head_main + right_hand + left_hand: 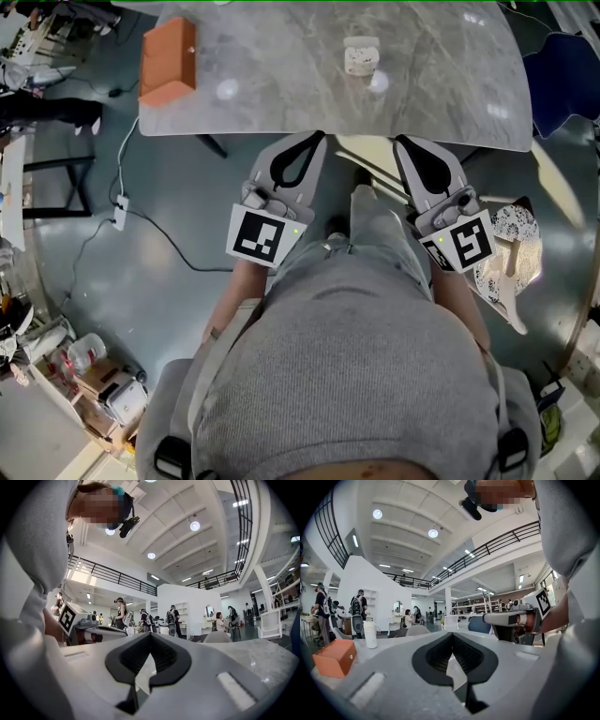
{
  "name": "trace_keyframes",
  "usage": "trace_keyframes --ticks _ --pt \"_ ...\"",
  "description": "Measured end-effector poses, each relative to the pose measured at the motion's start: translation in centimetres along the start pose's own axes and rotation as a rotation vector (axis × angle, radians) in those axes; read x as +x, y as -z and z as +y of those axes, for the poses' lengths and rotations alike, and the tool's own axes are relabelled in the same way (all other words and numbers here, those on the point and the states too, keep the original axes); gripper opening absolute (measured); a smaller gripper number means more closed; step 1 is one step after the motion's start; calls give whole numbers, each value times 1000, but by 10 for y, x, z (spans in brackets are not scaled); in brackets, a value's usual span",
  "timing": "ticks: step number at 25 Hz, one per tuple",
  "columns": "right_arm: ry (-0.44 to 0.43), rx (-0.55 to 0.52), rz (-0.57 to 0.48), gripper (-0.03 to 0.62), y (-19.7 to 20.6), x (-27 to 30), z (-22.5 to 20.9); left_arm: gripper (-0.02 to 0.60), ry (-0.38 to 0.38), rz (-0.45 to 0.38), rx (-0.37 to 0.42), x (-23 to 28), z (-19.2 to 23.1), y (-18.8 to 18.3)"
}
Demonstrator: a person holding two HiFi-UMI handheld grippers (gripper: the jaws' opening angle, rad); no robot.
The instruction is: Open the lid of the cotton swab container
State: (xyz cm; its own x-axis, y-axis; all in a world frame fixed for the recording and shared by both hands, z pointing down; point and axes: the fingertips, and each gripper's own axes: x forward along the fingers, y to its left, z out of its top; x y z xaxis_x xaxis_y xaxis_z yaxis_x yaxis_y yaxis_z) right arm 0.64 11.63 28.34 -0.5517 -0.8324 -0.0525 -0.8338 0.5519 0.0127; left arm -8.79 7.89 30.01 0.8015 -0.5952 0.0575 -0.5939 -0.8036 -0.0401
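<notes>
Head view: a grey marbled bench (281, 94) fills the upper field. The container (361, 56), a small white pot that appears closed, stands upright on the far part of the bench, right of centre. It is well apart from an orange box (169, 61) at the bench's left end. The left gripper (317, 139) and right gripper (401, 142) are held side by side with their tips at the bench's near edge. Both point toward the bench, well short of the container, and touch nothing. Each bears a marker cube (262, 234) at its rear. Below them lies the person's grey hooded top (356, 375). A white cable (141, 220) crosses the floor (187, 281) at left.

Left gripper view: the jaws are pressed together, the black pads meeting along one line with nothing between them. Beyond them the container stands upright on the bench at left, past the box, which is nearer the camera. The right gripper shows at right, held level, with its cube toward the person.

Right gripper view: the jaws are likewise pressed together and empty. The left gripper shows at left, cube foremost. The bench surface runs out ahead of the jaws, and people (173, 620) stand in the hall behind it. Whether the container appears in this view cannot be told.
</notes>
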Motion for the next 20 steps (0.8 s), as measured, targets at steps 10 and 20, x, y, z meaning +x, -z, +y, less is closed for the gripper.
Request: trace_keyframes --ticks 10,20 --pt "6 -14 8 2 -1 -4 9 -2 8 -17 8 -7 -3 -6" --pt "9 -15 19 2 2 -8 15 -2 11 -16 15 -11 -5 -5"
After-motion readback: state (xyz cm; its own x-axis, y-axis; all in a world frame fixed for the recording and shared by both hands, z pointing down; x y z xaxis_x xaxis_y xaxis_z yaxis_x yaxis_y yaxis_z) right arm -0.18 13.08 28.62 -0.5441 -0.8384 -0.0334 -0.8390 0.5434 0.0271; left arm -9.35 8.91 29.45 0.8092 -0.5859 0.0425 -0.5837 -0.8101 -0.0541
